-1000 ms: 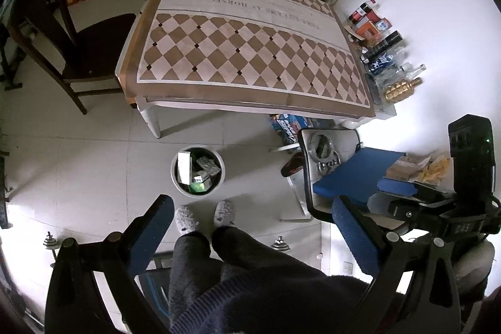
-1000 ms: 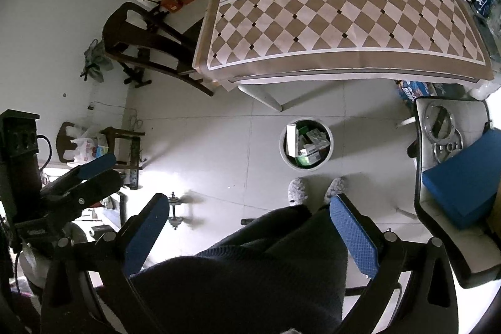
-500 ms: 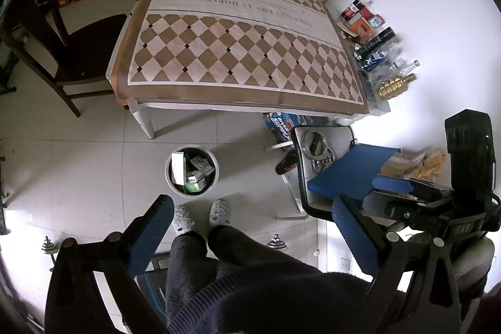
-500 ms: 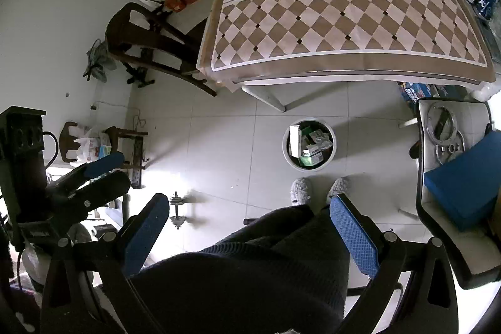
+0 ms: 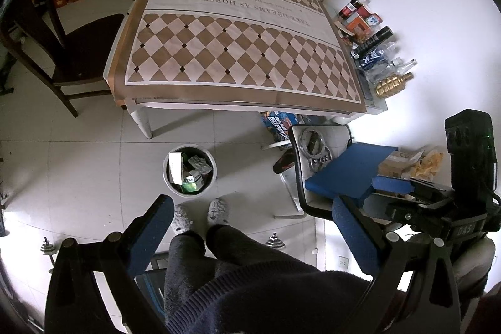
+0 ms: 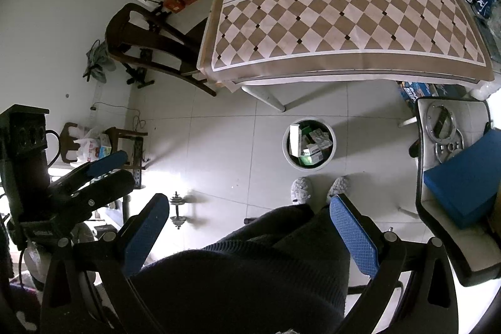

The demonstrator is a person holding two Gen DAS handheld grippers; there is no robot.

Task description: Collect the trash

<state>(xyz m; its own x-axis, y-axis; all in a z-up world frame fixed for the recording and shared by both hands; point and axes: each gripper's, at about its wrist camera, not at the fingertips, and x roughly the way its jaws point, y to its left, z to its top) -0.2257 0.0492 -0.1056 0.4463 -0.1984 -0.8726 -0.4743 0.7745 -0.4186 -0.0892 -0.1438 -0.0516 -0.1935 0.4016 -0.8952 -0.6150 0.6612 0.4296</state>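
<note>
While I hold both tools high, the left gripper (image 5: pixel 250 227) and right gripper (image 6: pixel 250 224) gape wide, gripping nothing. The trash bin (image 5: pixel 189 170), full of boxes, stands on the floor ahead of the slippers (image 5: pixel 200 216), roughly centred between the 2 grippers.

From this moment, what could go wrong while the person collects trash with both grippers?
1. The trash bin already holds boxes and blister packs near its rim, so anything added may spill onto the floor.
2. The bin stands just in front of the person's slippers; a step forward could knock it over.
3. A dumbbell lies on the floor near the feet and could trip the person.
</note>
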